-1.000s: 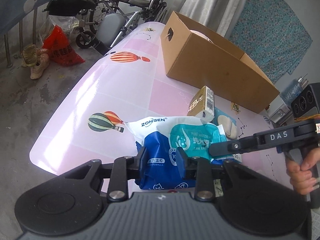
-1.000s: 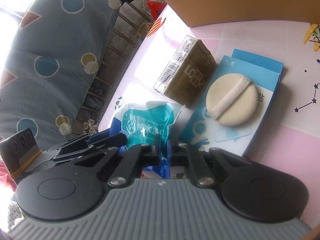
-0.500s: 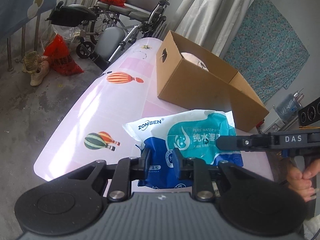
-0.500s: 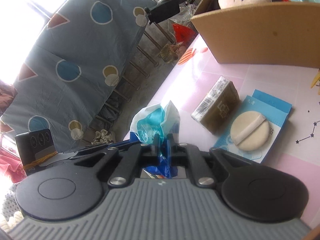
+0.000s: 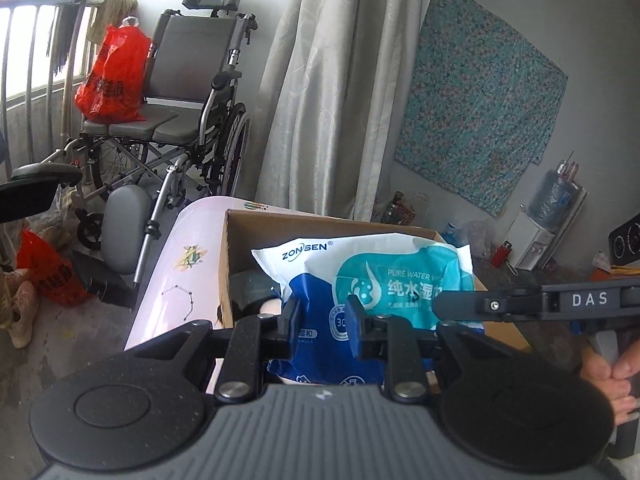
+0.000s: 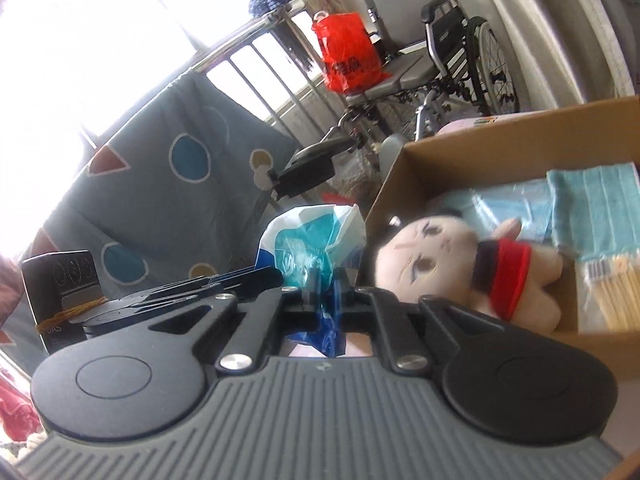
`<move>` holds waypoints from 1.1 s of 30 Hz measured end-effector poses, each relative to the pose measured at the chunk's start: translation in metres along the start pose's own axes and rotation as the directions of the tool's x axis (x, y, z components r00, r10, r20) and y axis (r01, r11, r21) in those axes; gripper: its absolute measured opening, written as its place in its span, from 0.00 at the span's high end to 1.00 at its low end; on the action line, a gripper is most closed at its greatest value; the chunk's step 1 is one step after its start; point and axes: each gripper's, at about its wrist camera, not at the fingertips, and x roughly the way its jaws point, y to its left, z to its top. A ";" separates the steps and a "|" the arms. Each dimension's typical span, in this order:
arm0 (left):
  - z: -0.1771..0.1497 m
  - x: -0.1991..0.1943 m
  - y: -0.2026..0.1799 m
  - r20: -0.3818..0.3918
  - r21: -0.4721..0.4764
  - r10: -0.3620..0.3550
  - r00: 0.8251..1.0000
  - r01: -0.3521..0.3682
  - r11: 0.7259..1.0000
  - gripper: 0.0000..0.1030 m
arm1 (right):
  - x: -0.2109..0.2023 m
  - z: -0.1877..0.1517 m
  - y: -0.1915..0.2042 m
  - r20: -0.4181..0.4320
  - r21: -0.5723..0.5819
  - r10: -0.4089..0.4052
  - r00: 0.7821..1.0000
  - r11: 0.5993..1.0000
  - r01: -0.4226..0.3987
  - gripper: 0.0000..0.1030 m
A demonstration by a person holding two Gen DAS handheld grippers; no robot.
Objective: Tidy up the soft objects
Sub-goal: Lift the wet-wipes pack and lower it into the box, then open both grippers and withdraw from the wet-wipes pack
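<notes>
Both the left gripper (image 5: 320,318) and right gripper (image 6: 324,298) pinch the soft, floppy wipes pack (image 5: 372,280) by its edges.

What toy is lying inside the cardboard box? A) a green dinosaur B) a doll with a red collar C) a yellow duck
B: in the right wrist view a pale plush doll with a red collar lies inside the cardboard box.

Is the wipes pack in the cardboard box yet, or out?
Out: both tools hold the wipes pack raised at the cardboard box, not resting inside.
</notes>
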 end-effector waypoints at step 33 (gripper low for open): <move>0.069 0.118 -0.013 -0.221 0.276 0.257 0.941 -0.192 0.942 0.72 | 0.196 0.104 -0.134 -0.237 -0.050 -0.438 0.867 0.897 0.439 0.56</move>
